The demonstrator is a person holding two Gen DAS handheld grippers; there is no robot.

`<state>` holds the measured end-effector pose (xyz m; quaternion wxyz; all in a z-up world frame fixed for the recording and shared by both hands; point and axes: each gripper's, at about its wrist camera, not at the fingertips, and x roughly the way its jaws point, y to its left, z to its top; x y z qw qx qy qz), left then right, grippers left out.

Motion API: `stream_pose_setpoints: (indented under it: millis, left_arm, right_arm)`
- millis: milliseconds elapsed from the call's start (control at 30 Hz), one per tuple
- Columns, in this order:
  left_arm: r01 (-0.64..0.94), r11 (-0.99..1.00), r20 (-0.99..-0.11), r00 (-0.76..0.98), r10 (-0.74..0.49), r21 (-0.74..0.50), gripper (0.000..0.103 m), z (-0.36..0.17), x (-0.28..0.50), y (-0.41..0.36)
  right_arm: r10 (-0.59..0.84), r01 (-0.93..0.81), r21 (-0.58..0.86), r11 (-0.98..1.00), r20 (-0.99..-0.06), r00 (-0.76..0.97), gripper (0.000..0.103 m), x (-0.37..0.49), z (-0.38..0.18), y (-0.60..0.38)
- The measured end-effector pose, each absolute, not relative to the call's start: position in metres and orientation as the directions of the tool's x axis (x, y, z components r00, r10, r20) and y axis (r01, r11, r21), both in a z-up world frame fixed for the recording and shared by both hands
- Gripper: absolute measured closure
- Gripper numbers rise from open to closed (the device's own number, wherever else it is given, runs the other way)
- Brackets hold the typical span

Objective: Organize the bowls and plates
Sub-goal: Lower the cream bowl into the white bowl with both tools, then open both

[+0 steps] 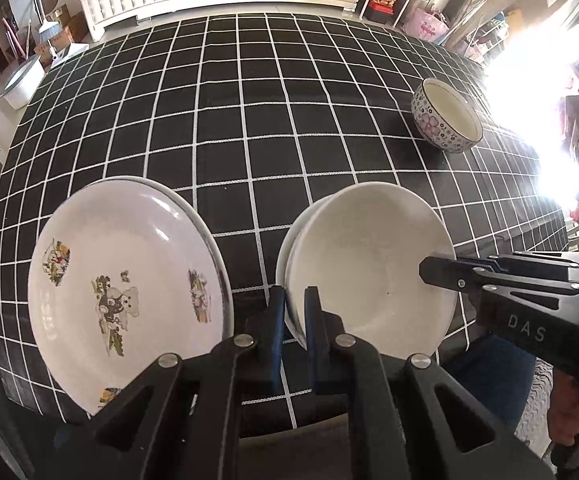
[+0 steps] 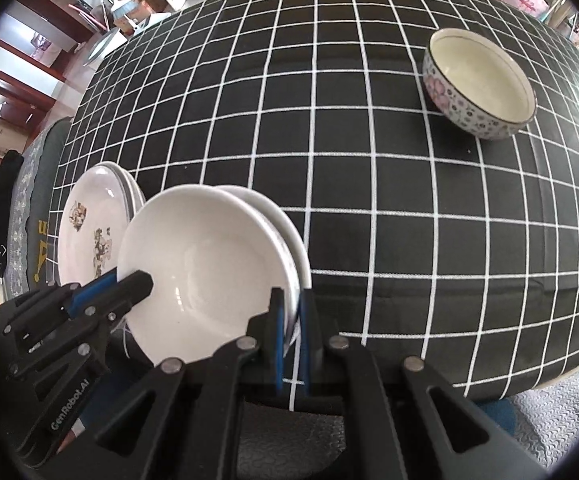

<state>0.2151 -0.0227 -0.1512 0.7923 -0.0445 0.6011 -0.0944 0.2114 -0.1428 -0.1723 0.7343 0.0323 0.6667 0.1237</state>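
Left wrist view: the left gripper (image 1: 294, 312) points steeply down at a table covered in a black cloth with a white grid (image 1: 249, 120). Its blue-padded fingers (image 1: 276, 312) are pressed onto the near-left rim of a plain white bowl (image 1: 369, 264), pinching it — one pad outside, one inside. A second white rim shows just behind and under this bowl on its left, so it sits in or just above another like it; whether they touch cannot be told. The right gripper (image 1: 429, 272) enters from the right and clamps the same bowl's right rim. To the left, just beside the bowl, lies a stack of white plates with a bear print (image 1: 125, 288), at least two rims visible. Far right, well apart, stands a floral-patterned bowl (image 1: 447, 116), upright and empty. A hand (image 1: 569, 420) shows at the lower right edge.

Right wrist view: the right gripper (image 2: 291, 320) has its blue pads (image 2: 277, 320) closed on the near-right rim of the white bowl (image 2: 209, 264) — the rim runs between them. A second white bowl rim sits close behind it on the right. The left gripper (image 2: 145, 280) holds the bowl's left rim, jaws closed on it. The printed plates (image 2: 89, 232) lie to the left, partly hidden by the bowl. The floral bowl (image 2: 481, 84) stands far right on the grid cloth (image 2: 369, 200).
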Motion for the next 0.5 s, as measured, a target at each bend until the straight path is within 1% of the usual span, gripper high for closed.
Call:
stream_pose_setpoints:
  millis: [133,500]
  left_arm:
    - [0.094,0.981,-0.950,0.248,-0.191,-0.172,0.095,-0.157,0.218,-0.025]
    - [0.081,0.975,-0.943,0.249,-0.222,-0.208,0.095,-0.161,0.217,-0.018]
  right_arm:
    - [0.228,-0.140,0.216,0.966,-0.970,0.079,0.093,0.213,-0.172,-0.142]
    - [0.186,-0.159,0.167,0.973,-0.976,0.114,0.093,0.214,-0.171,-0.135]
